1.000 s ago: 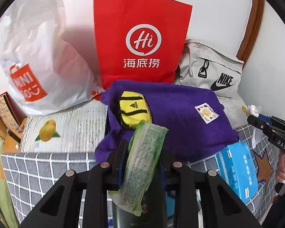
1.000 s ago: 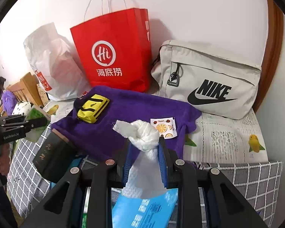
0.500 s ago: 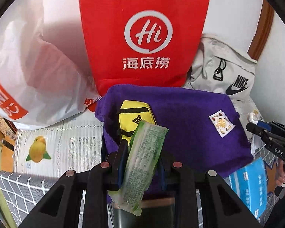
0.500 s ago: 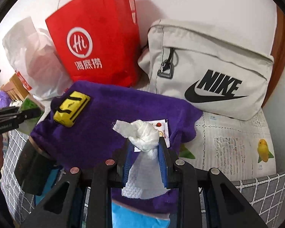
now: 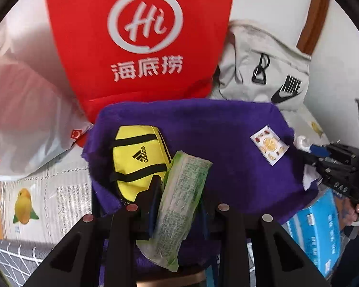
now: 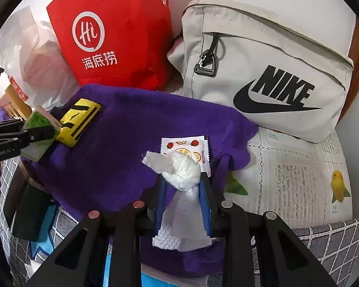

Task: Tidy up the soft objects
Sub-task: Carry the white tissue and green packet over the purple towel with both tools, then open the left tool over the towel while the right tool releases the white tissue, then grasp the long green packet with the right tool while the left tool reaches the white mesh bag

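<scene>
Left wrist view: the left gripper (image 5: 178,191) had its jaws clamped on a green tissue pack (image 5: 179,205), which ran upright between them, its top poking past the tips and its bottom hanging below.
Beyond the pack: a yellow pouch (image 5: 138,160) lay on the purple towel (image 5: 215,138), just far-left of the jaws.
Right wrist view: the right gripper (image 6: 182,186) had its jaws pinched on a knotted white cloth (image 6: 182,169); the knot sat at the tips, the tail hung down between them.
Beneath the knot: a fruit-print sachet (image 6: 186,146) lay on the towel, partly hidden by the cloth.
Far side: a red paper bag (image 6: 112,31) and a grey Nike bag (image 6: 263,71) stood against the wall.
</scene>
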The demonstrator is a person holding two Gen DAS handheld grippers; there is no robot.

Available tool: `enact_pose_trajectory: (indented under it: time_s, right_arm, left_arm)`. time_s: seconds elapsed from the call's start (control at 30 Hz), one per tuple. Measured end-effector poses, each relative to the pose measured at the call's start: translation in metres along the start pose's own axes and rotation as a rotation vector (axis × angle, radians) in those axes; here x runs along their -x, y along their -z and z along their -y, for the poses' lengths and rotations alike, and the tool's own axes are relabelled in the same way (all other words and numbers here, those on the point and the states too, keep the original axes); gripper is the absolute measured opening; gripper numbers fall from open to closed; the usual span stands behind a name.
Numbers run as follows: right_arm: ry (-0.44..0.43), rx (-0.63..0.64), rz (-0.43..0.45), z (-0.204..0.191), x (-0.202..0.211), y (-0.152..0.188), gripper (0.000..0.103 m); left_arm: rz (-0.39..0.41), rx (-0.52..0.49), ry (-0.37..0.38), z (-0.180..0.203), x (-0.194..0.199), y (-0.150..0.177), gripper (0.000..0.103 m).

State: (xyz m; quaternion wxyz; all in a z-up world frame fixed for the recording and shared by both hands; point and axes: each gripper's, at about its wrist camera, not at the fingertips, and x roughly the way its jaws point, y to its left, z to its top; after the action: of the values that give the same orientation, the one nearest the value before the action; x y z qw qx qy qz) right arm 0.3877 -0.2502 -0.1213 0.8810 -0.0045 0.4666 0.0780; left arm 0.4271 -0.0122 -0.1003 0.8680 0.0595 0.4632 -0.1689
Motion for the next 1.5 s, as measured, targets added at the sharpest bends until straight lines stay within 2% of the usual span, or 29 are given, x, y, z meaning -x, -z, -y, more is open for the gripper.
enact_pose_trajectory:
  time_s: [0.13,0.53,0.6,0.63,0.67,0.73,0.87,0.97,1.07,1.13,1.17,1.5]
  right_arm:
    - [0.001,0.005,-0.011,0.000,-0.001,0.000,0.027]
    - [0.005,0.011,-0.079,-0.001,-0.017,0.000,0.028]
    - [0.003,0.012,-0.082,-0.003,-0.018,0.000,0.028]
    - [0.004,0.014,-0.081,-0.004,-0.018,0.000,0.028]
    - [0.005,0.015,-0.079,-0.004,-0.017,0.000,0.028]
    - [0.004,0.015,-0.078,-0.004,-0.015,0.000,0.029]
    - [0.002,0.016,-0.077,-0.003,-0.011,0.000,0.032]
    - [0.001,0.017,-0.084,-0.002,-0.009,-0.001,0.036]
    - [-0.003,0.021,-0.077,-0.003,-0.004,-0.002,0.043]
    - [0.014,0.027,-0.065,-0.005,0.002,-0.001,0.053]
    - [0.022,0.031,-0.057,-0.006,0.004,-0.001,0.054]
    - [0.017,0.020,0.001,-0.017,0.049,0.008,0.055]
  left_arm:
    - [-0.026,-0.040,-0.039,0.003,-0.012,0.006,0.029]
    - [-0.047,-0.098,-0.037,0.002,-0.012,0.016,0.031]
    - [-0.051,-0.110,-0.050,0.003,-0.011,0.017,0.038]
    - [-0.053,-0.110,-0.062,0.002,-0.011,0.018,0.046]
    - [-0.057,-0.109,-0.079,0.001,-0.011,0.018,0.059]
    - [-0.065,-0.099,-0.104,-0.002,-0.012,0.020,0.070]
    - [-0.059,-0.076,-0.101,-0.009,-0.006,0.024,0.070]
    - [-0.062,-0.078,-0.130,-0.009,-0.004,0.025,0.070]
    - [-0.057,-0.070,-0.139,-0.011,0.001,0.026,0.070]
    - [-0.055,-0.054,-0.154,-0.014,0.005,0.027,0.071]
    - [-0.056,-0.043,-0.162,-0.017,0.009,0.029,0.073]
    - [0.005,0.002,-0.165,-0.013,0.059,0.047,0.073]
